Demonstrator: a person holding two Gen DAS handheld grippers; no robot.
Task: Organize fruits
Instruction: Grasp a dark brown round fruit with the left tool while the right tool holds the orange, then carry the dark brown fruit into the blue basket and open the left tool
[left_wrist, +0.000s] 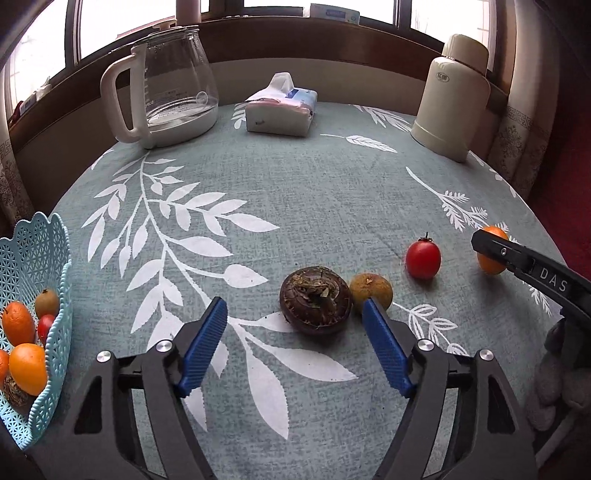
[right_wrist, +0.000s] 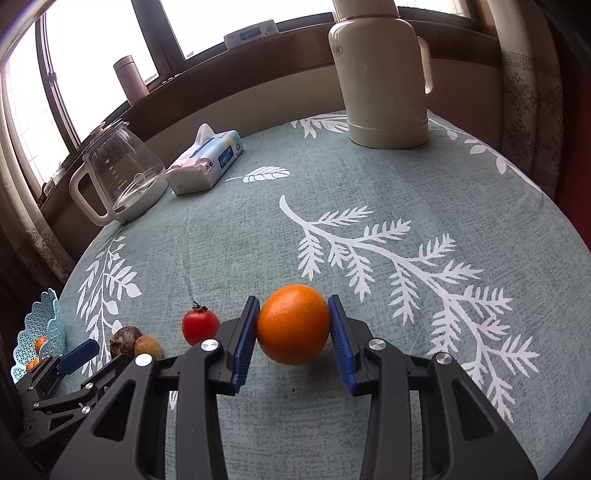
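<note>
My right gripper (right_wrist: 293, 298) is shut on an orange (right_wrist: 293, 325) that rests on the tablecloth; both blue pads press its sides. In the left wrist view the same orange (left_wrist: 491, 254) sits at the far right behind a black finger. My left gripper (left_wrist: 294, 302) is open and low over the cloth. A dark brown bulb-like fruit (left_wrist: 316, 301) lies just beyond its fingertips, closer to the right one. A small yellow-brown fruit (left_wrist: 371, 291) touches the bulb's right side. A red cherry tomato (left_wrist: 423, 258) stands further right. A light blue basket (left_wrist: 37, 240) at the left edge holds several fruits.
At the back of the round table stand a glass kettle (left_wrist: 173, 85), a tissue pack (left_wrist: 282, 107) and a cream thermos (left_wrist: 454, 99). A window sill runs behind them. The table edge curves close by on the right, past the orange.
</note>
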